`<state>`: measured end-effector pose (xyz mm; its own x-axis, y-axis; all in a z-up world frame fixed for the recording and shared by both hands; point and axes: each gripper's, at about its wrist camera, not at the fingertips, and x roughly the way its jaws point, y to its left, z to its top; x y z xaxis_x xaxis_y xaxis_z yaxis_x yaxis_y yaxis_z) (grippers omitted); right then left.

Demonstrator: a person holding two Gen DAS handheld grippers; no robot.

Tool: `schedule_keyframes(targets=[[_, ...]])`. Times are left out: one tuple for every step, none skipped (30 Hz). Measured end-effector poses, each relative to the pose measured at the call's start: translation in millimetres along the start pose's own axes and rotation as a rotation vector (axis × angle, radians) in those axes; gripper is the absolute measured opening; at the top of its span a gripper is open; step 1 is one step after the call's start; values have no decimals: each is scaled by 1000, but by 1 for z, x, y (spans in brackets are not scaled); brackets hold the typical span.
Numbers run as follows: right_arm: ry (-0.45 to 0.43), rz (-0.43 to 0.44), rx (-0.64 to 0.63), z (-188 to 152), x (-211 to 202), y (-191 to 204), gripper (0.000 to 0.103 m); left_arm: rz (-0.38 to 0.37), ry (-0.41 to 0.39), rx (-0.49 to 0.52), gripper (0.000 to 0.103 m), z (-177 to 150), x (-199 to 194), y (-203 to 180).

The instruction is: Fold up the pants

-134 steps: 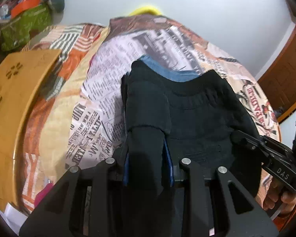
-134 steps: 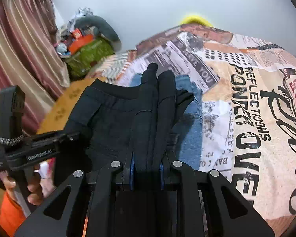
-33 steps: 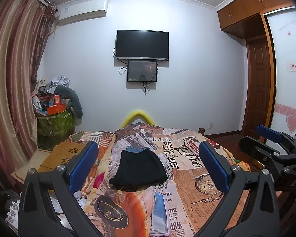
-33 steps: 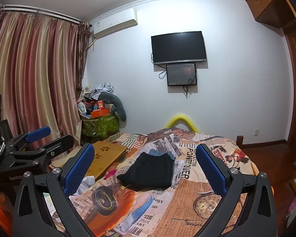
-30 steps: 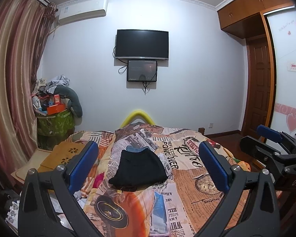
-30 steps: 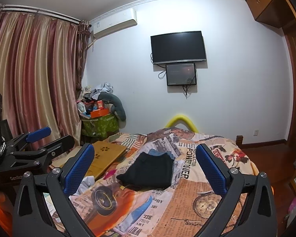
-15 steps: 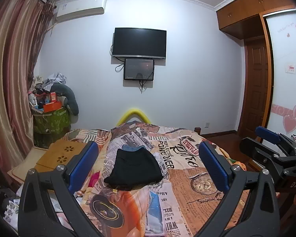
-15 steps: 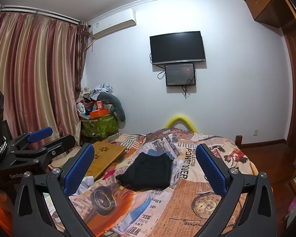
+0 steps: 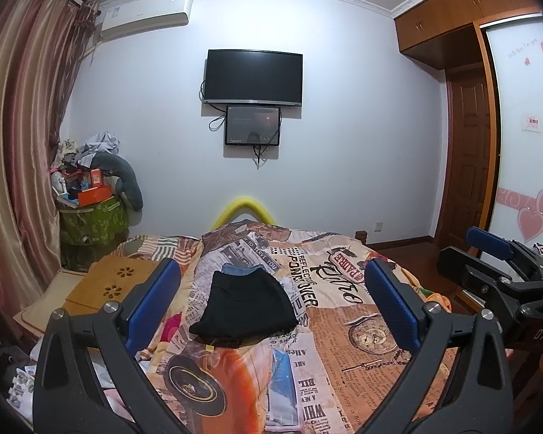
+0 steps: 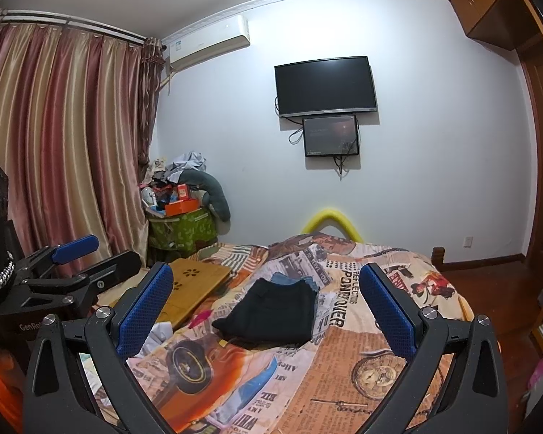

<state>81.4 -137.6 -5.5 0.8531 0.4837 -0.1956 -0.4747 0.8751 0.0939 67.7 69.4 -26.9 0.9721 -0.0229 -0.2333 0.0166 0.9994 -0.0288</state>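
The black pants [image 9: 244, 305] lie folded flat on the bed [image 9: 344, 325], on top of a folded blue garment [image 9: 240, 269] whose far edge shows. They also show in the right wrist view [image 10: 271, 311]. My left gripper [image 9: 269, 289] is open and empty, held well back from the bed. My right gripper [image 10: 266, 289] is open and empty too, also far from the pants. The right gripper shows at the right of the left wrist view [image 9: 503, 271], and the left gripper at the left of the right wrist view [image 10: 65, 271].
The bed has a printed orange newspaper-pattern cover. A wooden lap tray [image 9: 116, 282] lies at its left side. A green box piled with clutter [image 9: 90, 213] stands by the curtain. A TV [image 9: 253, 76] hangs on the far wall. A wooden door [image 9: 470, 159] is at right.
4.5 s ago both grippers were shut on the black pants close up. Now both are open and pulled far back. Over the last second the views barely shift.
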Motion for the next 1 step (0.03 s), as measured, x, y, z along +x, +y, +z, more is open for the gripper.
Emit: schedule_keyframes(targets=[[0,-1,0,-1,0,0,102,0,1,0,102,0,0,0]])
